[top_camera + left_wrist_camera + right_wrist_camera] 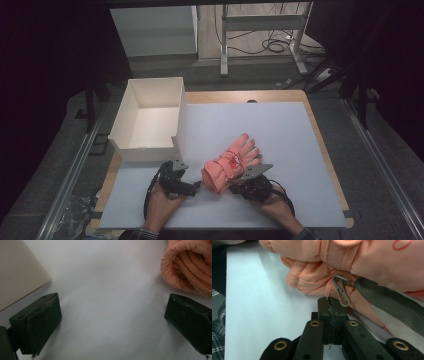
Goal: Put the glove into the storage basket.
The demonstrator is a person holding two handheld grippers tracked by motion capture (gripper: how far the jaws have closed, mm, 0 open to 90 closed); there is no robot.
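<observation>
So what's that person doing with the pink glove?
A person at a table holds a gripper in each hand. The right gripper is shut, pinching a thin strap at the edge of the pink glove, next to a small grey clip. The left gripper is open and rests on the white mat just beside the glove's cuff, not touching it. A white box stands open on the left side of the table, with nothing in it.

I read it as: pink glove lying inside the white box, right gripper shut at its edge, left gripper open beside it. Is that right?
Not quite. The pink glove lies on the white mat, outside the white box, as the high view shows. The rest stands: the right gripper is shut at the glove's edge, and the left gripper is open beside it.
</observation>
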